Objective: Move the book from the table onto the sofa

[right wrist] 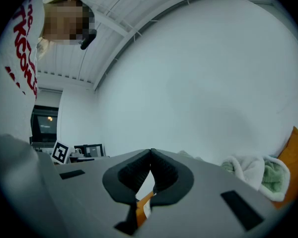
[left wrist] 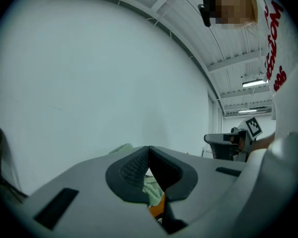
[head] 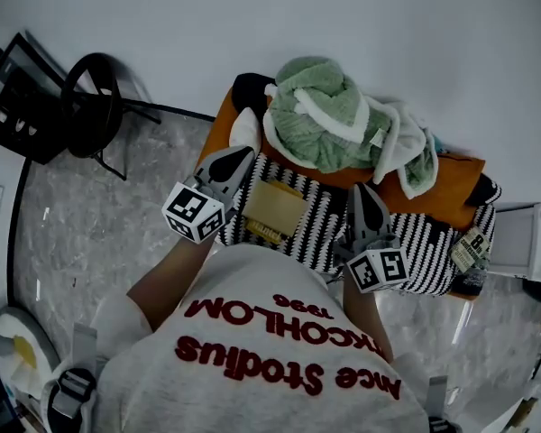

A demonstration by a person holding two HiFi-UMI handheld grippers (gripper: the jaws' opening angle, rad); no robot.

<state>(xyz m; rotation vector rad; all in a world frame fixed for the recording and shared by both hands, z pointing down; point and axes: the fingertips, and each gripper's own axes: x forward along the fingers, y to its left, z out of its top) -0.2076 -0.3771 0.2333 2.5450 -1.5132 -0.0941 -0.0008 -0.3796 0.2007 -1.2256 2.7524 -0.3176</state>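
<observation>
A tan book (head: 275, 207) lies flat on the black-and-white striped throw (head: 433, 242) that covers the orange sofa (head: 451, 174). My left gripper (head: 239, 156) hovers just left of the book, shut and holding nothing. On the book's right side my right gripper (head: 365, 192) is shut and empty too. In the left gripper view the jaws (left wrist: 149, 150) meet at their tips against a pale wall, with a bit of green blanket and orange sofa below them. In the right gripper view the jaws (right wrist: 151, 152) are likewise closed together with nothing between them.
A heap of green and white blankets (head: 320, 115) fills the sofa's back. A black chair (head: 90, 106) stands to the left on the marble floor. A small printed pack (head: 471, 249) lies at the throw's right end, beside a grey side table (head: 514, 237).
</observation>
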